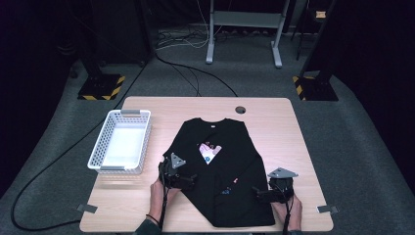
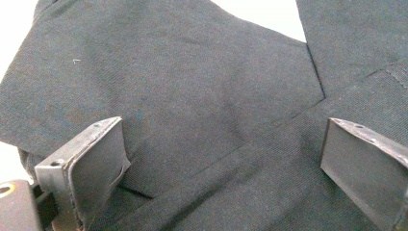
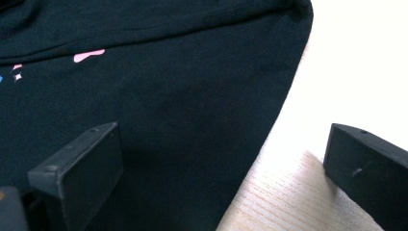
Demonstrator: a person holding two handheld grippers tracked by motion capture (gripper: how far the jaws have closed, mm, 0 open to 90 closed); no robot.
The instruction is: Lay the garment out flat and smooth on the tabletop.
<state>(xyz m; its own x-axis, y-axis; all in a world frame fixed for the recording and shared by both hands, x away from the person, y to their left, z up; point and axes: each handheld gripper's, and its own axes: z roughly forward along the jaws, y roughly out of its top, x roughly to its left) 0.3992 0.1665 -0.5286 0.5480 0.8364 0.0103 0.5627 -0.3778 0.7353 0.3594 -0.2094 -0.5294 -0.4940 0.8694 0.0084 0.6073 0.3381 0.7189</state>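
Observation:
A black T-shirt (image 1: 220,166) with a pink and white print lies partly folded on the wooden table (image 1: 274,117), its collar toward the far edge. My left gripper (image 1: 188,181) rests at the shirt's left edge, jaws wide apart over folded black cloth (image 2: 192,96), nothing pinched between them. My right gripper (image 1: 259,193) sits at the shirt's lower right edge. Its jaws stand open, one over the black fabric (image 3: 168,120), the other over bare wood (image 3: 308,192). Neither gripper holds the cloth.
A white perforated basket (image 1: 121,142) stands at the table's left side. A round cable hole (image 1: 240,109) is near the far edge. Small metal tabs (image 1: 87,208) sit at the front corners. Cables and stand legs lie on the floor beyond.

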